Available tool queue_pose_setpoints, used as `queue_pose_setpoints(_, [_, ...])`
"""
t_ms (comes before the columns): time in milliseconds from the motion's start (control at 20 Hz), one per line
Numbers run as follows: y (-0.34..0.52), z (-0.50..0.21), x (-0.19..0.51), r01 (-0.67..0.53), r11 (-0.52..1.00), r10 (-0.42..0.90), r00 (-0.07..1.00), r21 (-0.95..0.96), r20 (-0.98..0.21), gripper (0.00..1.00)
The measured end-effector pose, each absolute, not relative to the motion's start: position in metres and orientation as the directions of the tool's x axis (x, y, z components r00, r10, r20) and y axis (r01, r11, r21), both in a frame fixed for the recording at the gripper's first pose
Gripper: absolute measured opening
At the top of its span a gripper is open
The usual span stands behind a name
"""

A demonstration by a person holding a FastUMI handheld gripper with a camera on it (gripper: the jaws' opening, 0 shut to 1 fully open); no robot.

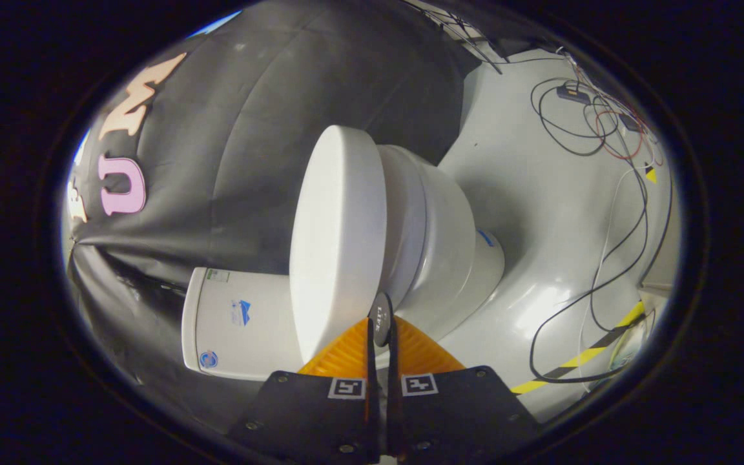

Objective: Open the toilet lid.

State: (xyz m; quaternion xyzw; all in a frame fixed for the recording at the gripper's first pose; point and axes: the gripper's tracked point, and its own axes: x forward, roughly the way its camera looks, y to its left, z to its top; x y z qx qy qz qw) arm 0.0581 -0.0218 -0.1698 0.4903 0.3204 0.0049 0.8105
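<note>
Pinching a small dark pull tab [382, 318] on the edge of the toilet lid [340, 239], the gripper [382, 341] has both fingers clamped together on it. Lid's sitting right ahead of the fingertips, against the white toilet bowl [449, 245], tank [243, 323] beside it. Loose cables [604, 258] trail over the grey floor [540, 194] beyond.

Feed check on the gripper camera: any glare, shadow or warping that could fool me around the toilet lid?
Gripper view: heavy fisheye bend, the toilet lid and tank look tilted and curved; glare patch on the floor beside the bowl; the bowl casts a soft shadow there; the gripper is shut on a small dark tab at the lid's edge, sharp.
</note>
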Motion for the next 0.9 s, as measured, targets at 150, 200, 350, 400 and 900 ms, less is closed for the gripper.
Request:
queue_pose_setpoints(150, [-0.022,-0.169,0.059,0.283,0.554,0.317,0.798,0.783,-0.513,0.06])
queue_pose_setpoints(200, [-0.024,-0.171,0.06,0.287,0.559,0.313,0.796,0.778,-0.518,0.06])
queue_pose_setpoints(350, [-0.023,-0.186,0.057,0.379,0.48,0.329,0.758,0.791,-0.563,0.06])
queue_pose_setpoints(400, [-0.026,-0.19,0.059,0.407,0.432,0.337,0.755,0.805,-0.563,0.06])
queue_pose_setpoints(900, [-0.034,-0.208,0.07,0.448,0.334,0.287,0.79,0.829,-0.543,0.09])
